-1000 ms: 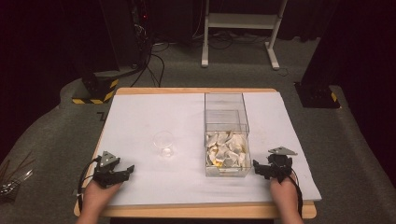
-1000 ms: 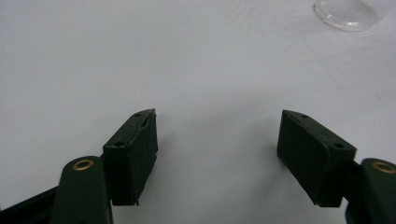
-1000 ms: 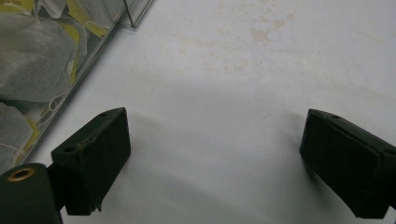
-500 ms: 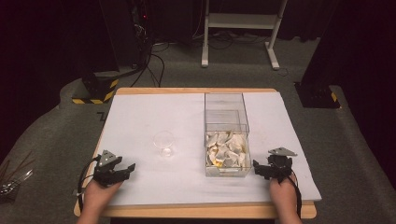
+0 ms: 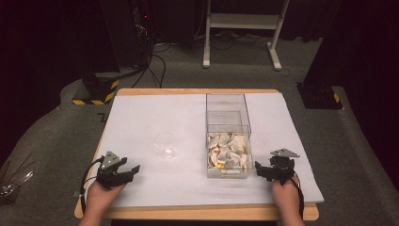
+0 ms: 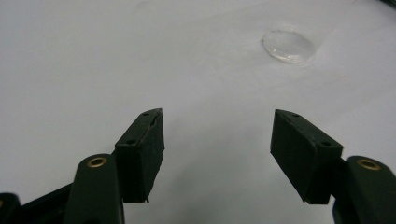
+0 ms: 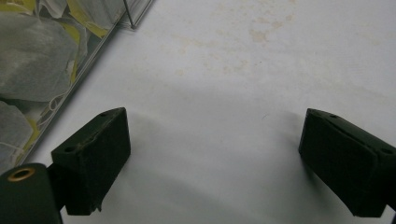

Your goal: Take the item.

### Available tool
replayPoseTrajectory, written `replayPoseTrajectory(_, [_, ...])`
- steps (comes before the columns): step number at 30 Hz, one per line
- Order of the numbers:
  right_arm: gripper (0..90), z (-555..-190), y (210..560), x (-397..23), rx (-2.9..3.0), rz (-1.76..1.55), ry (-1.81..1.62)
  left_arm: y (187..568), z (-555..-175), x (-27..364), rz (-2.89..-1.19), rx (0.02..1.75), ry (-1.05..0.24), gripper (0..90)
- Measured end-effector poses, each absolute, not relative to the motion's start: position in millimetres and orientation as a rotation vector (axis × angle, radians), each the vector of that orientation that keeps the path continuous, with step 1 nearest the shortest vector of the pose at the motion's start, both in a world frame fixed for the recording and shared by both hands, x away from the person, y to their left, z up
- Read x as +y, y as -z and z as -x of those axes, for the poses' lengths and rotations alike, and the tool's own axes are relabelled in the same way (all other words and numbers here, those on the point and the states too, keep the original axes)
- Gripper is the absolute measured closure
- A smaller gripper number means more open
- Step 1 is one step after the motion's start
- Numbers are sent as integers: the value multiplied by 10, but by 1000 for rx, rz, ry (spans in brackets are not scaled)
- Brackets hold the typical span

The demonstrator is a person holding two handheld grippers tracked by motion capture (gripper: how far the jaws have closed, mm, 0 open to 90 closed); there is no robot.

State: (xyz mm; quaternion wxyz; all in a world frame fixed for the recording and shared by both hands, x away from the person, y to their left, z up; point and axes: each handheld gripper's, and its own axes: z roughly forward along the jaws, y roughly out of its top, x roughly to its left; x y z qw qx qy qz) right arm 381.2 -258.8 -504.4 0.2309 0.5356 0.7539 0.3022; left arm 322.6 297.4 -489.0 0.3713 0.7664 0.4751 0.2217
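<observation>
Two grippers sit low at my edge of the table, one in each hand. My left gripper (image 5: 133, 170) has its jaws wide apart with nothing between them, though they have just been closing a touch. From its own view, bare white sheet lies between the pads, and the cup (image 6: 288, 45) sits ahead and off to the right, well apart from the tips. From above, that clear cup (image 5: 164, 144) stands upright, up and to the right of my left gripper and left of the box.

My right gripper (image 5: 259, 169) is spread wide too, nothing in it. It sits just beside the near right corner of the clear box (image 5: 227, 100). Its view has the box wall (image 7: 95, 49) running up the left side, and the tea bags (image 7: 35, 56) behind it, pale pouches with yellow tags. From above, the bags (image 5: 228, 149) are heaped in the near compartment; the far one looks bare.

White sheet (image 5: 141, 117) covers the wooden table (image 5: 188, 213), with faint brownish stains (image 7: 257, 32) ahead of my right gripper. Beyond lies grey carpet (image 5: 188, 75), black cables (image 5: 153, 66), a white frame (image 5: 244, 21) and dark curtains.
</observation>
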Motion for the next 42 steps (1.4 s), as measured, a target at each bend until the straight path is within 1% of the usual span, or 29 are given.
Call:
replayPoseTrajectory(10, [99,-3780,5038,-2585,2077,-1471,-833,4849,-3200,2860,-1974,1177,-565,376])
replayPoseTrajectory(15, [102,-3760,5040,-2582,2078,-1463,-834,4856,-3202,2798,-1973,1168,-531,387])
replayPoseTrajectory(21, [104,-3758,5042,-2581,2076,-1460,-833,4825,-3187,2715,-1959,1135,-523,398])
replayPoseTrajectory(36, [104,-3758,5044,-2581,2074,-1459,-834,4763,-3171,2468,-1959,1047,-512,400])
replayPoseTrajectory(37, [104,-3758,5044,-2581,2074,-1459,-834,4779,-3163,2406,-1885,1084,-489,399])
replayPoseTrajectory(38, [104,-3758,5045,-2581,2074,-1459,-835,4785,-3170,2379,-1873,1086,-489,400])
replayPoseTrajectory(39, [104,-3758,5045,-2581,2074,-1459,-835,4760,-3186,2418,-1971,1035,-502,400])
replayPoseTrajectory(42, [104,-3757,5044,-2582,2075,-1459,-834,4759,-3195,2387,-1972,1029,-502,399])
